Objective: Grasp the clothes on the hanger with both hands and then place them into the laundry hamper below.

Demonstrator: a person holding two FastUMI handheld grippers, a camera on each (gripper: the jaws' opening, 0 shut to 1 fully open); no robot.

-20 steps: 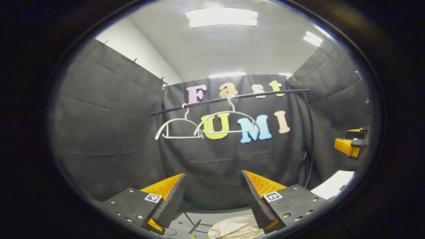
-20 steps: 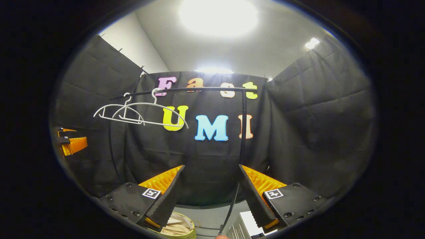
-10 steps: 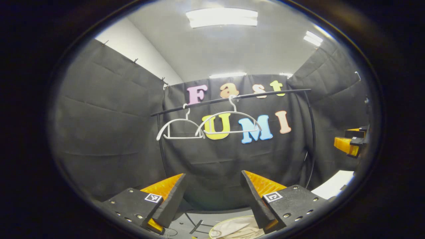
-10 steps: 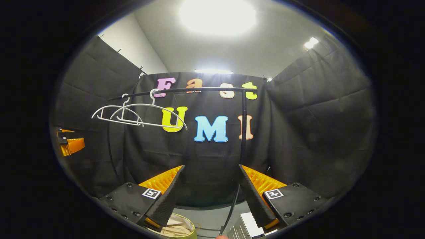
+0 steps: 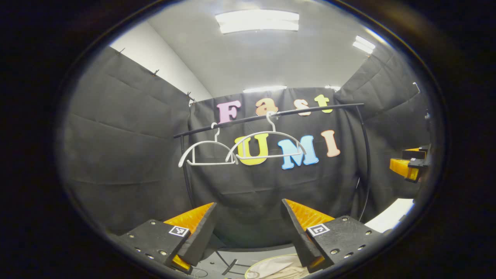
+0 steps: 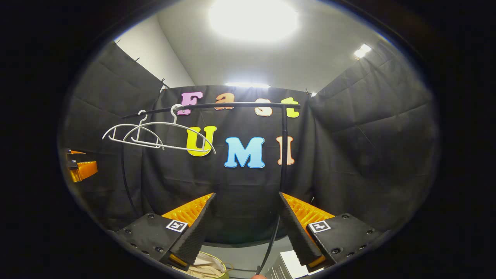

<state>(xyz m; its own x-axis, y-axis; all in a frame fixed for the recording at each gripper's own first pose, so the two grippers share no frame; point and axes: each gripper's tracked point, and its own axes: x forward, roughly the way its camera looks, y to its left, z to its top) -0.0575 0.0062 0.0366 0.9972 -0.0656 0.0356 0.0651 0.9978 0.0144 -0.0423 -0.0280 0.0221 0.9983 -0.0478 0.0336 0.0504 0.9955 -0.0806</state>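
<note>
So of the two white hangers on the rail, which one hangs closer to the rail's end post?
The larger-looking hanger, in front; the other hanger hangs farther along the rail from the post. Both are bare.

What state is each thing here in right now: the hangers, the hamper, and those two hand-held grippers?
Near hanger: bare, hooked on the rail.
Far hanger: bare, hooked on the rail.
Clothes rail: carries the two hangers, no clothes on it.
Laundry hamper: below, with pale clothes inside.
Left gripper: fingers open, holding nothing.
Right gripper: fingers open, holding nothing.
</note>
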